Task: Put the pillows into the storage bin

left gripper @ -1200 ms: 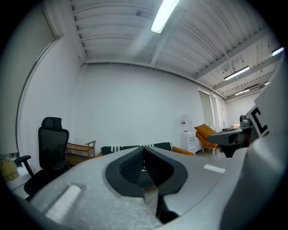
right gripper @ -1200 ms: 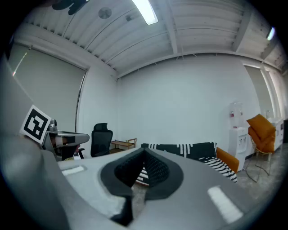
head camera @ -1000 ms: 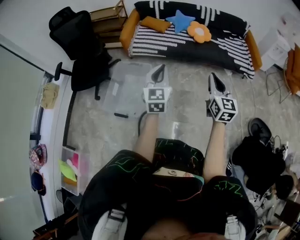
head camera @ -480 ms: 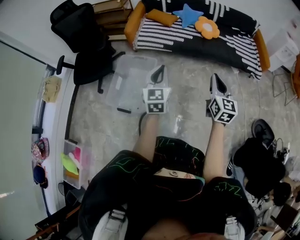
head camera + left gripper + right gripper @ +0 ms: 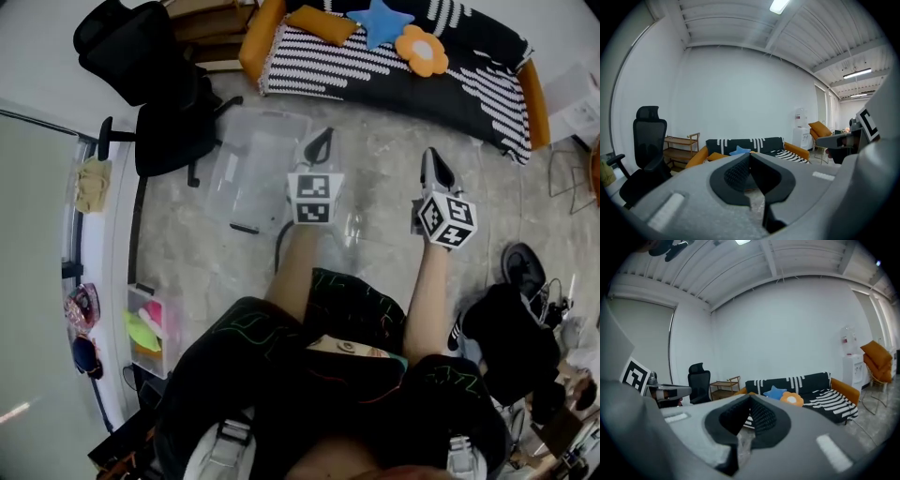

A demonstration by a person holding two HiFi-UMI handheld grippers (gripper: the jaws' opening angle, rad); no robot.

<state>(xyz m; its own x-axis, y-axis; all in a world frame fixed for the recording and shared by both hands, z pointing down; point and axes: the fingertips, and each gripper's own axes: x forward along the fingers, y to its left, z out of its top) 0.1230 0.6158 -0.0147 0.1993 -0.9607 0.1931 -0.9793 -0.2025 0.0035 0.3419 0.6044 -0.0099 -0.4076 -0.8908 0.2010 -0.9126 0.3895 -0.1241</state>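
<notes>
Three pillows lie on the striped sofa at the far side of the room: an orange cushion, a blue star pillow and an orange flower pillow. The clear storage bin stands on the floor in front of the sofa's left end. My left gripper is shut and empty, held over the bin's right edge. My right gripper is shut and empty too, further right above bare floor. The right gripper view looks toward the star pillow and flower pillow.
A black office chair stands left of the bin, with a wooden shelf behind it. A small clear box of coloured items sits at the left wall. Black bags and a shoe lie at the right.
The view has shifted toward the sofa: sofa and bin sit a little higher in the head view. Both grippers stay shut and keep their places in the picture.
</notes>
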